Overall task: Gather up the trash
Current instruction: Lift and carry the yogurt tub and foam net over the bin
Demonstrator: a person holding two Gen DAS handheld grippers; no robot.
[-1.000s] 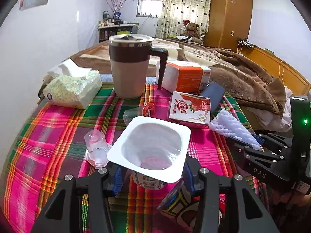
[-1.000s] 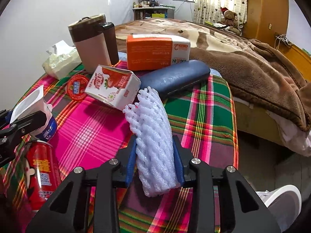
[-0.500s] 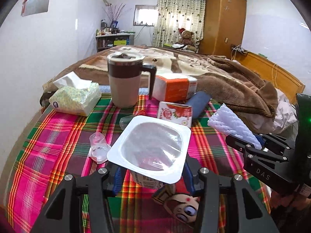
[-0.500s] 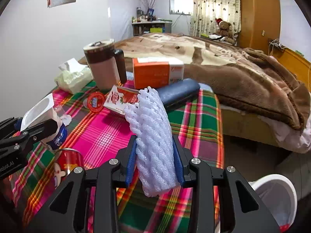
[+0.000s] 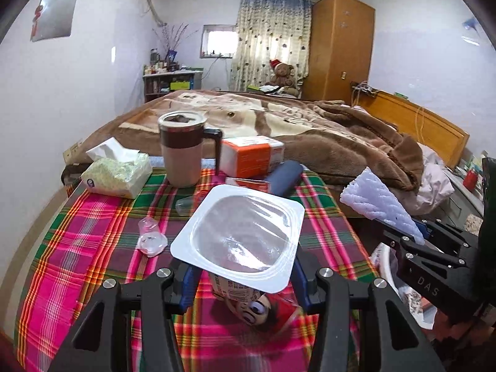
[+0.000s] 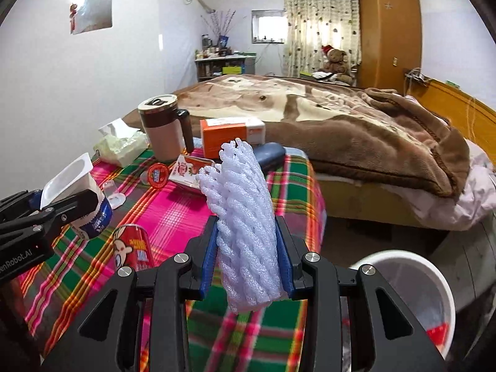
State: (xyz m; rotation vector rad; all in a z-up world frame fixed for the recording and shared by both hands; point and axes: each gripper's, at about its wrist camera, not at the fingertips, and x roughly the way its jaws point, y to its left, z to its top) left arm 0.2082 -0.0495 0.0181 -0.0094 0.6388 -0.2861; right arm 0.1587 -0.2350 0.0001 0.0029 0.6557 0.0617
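1. Our left gripper [image 5: 243,274] holds the yogurt cup [image 5: 238,235] at lower centre, now lifted higher off the plaid table [image 5: 83,248].
2. Our right gripper [image 6: 246,259] clamps the foam net [image 6: 245,217].
3. The white bin [image 6: 409,282] has entered the lower right, so dropping comes next.

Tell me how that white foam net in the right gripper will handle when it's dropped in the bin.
The foam net looks soft: it narrows where the right gripper pinches it, so it probably springs back on release. Its open mesh suggests it is very light and may drift rather than fall straight into the white bin. It is unlikely to break.
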